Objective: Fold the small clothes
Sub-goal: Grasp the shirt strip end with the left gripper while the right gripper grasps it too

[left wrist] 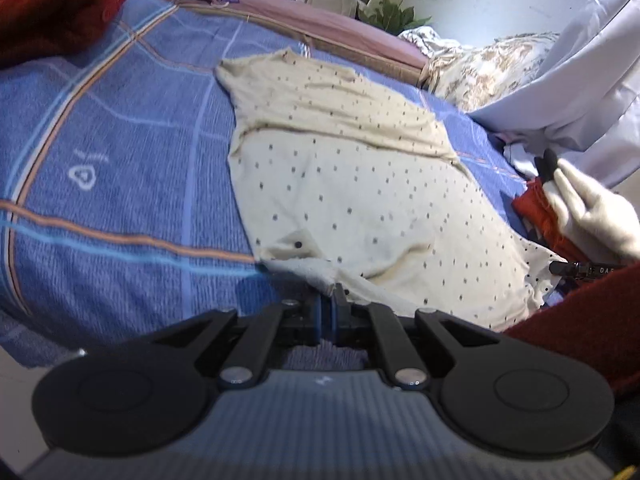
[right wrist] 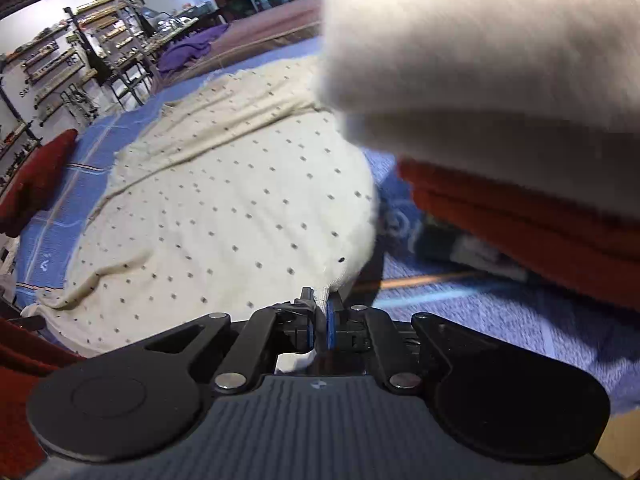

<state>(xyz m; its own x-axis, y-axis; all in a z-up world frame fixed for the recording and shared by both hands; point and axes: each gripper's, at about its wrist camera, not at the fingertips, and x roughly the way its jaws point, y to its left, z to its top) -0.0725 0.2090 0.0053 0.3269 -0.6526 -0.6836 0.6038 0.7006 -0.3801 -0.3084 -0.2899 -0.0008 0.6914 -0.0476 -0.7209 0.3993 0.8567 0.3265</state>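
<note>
Cream dotted garment (left wrist: pixel 352 184) lies on the bed (left wrist: pixel 120 184); we clamp its near corners, left tool (left wrist: pixel 329 300) and right tool (right wrist: pixel 320 300) (both closed on cloth), ready to fold forward.

Left wrist view: sat close behind its own black two-finger gripper (left wrist: pixel 330 306), angled down across a blue checked bedspread (left wrist: pixel 120 200). Right wrist view: likewise, low and near. Shared: the cream dotted fabric garment (left wrist: pixel 340 184) (right wrist: pixel 224 208), seen from opposite corners.
</note>
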